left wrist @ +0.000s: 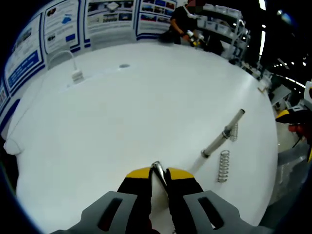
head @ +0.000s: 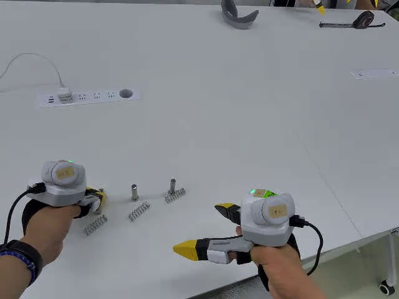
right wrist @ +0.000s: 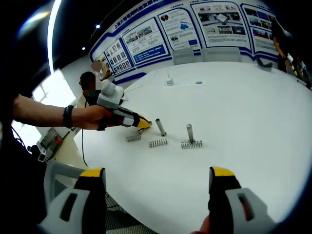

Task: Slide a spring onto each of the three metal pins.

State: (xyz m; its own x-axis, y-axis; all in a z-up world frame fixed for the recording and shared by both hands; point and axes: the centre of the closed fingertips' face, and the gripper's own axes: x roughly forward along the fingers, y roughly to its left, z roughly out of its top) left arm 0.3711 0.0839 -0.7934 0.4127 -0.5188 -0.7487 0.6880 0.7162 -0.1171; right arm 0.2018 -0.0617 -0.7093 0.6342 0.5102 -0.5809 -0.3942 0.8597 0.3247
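White table [head: 249,124]. Clamped on pin [left wrist: 156,168] with left gripper [left wrist: 158,176]; spread wide, empty at right gripper [right wrist: 156,173]. Hold pin steady; thread nearest spring [head: 95,225] coaxially.

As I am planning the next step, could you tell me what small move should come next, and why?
Probably bring the open right gripper over to the nearest spring and close on it: the left gripper is shut on one pin, and all three springs lie loose on the table.

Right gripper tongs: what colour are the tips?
Yellow tips on the right gripper, grey behind. Clearest in right gripper view.
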